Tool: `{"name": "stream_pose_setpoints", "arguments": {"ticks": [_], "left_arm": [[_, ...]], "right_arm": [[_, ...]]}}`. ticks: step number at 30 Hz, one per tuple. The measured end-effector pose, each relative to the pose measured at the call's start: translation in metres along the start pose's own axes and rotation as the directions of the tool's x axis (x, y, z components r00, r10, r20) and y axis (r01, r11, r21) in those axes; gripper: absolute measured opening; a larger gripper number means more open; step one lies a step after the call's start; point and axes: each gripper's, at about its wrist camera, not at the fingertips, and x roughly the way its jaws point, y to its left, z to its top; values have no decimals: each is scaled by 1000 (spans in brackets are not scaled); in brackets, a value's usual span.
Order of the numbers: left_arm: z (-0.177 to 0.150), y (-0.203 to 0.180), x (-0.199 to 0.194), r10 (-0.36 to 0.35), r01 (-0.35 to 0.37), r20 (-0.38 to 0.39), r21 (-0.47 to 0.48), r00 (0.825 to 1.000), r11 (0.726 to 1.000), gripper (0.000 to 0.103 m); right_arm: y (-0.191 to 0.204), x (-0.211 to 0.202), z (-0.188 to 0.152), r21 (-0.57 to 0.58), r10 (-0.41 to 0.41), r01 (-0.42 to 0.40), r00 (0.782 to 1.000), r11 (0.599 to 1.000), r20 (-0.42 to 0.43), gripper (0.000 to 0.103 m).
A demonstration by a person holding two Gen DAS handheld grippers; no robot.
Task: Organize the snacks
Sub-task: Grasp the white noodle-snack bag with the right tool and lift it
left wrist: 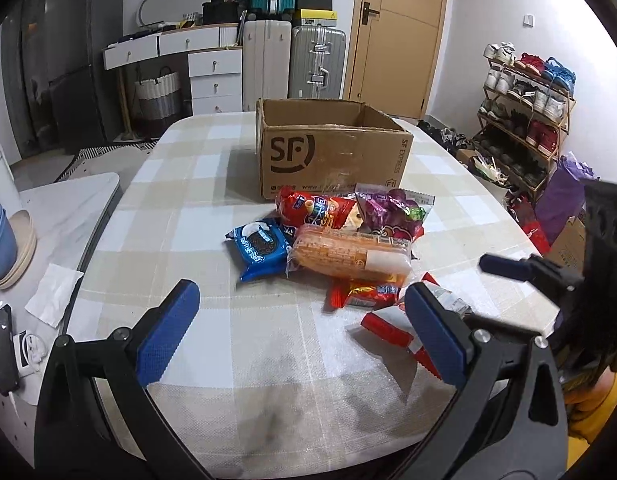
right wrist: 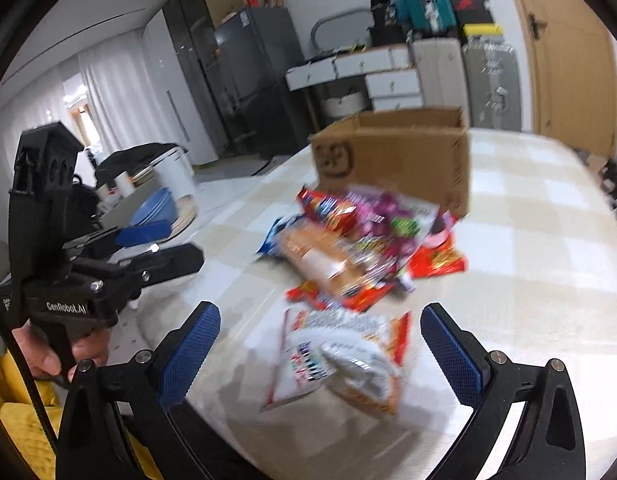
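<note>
Checked tablecloth [left wrist: 228, 360] under both grippers, left [left wrist: 292, 332] and right [right wrist: 320, 344]: jaws wide, holding nothing.

This is a home, a lived-in room. A shoe rack [left wrist: 524, 120] full of shoes stands by a wooden door [left wrist: 400, 32], suitcases [left wrist: 292, 60] stand against the wall beside drawers [left wrist: 214, 80], and a fridge [left wrist: 72, 60] stands near a table [left wrist: 180, 208] with a checked cloth.

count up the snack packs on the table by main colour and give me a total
Blue: 1, the cookie pack
Orange: 1, the long wrapped pack
Purple: 1, the candy bag
Red: 3, the bag by the box, the small pack, the red and white bag
Total: 6
</note>
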Motion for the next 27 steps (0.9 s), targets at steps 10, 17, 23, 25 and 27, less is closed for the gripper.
{"name": "stream_pose_setpoints", "arguments": {"ticks": [10, 17, 23, 25, 27], "left_arm": [[-4, 10, 17, 2, -3, -34, -29, 999, 1000, 102], [-7, 14, 30, -2, -1, -63, -44, 998, 999, 102], [-8, 15, 38, -3, -1, -83, -50, 997, 999, 102], [-8, 14, 40, -3, -2, -87, -48, 996, 999, 102], [-8, 13, 40, 0, -4, -88, -44, 996, 999, 102]], "right_arm": [[-1, 44, -13, 11, -25, 26, 993, 1000, -112, 98], [-8, 53, -15, 11, -55, 57, 988, 998, -143, 81], [-10, 50, -18, -1, -55, 55, 989, 998, -136, 71], [-11, 50, -18, 1, -45, 46, 990, 999, -133, 70], [-14, 48, -19, 15, -32, 34, 991, 999, -131, 66]]}}
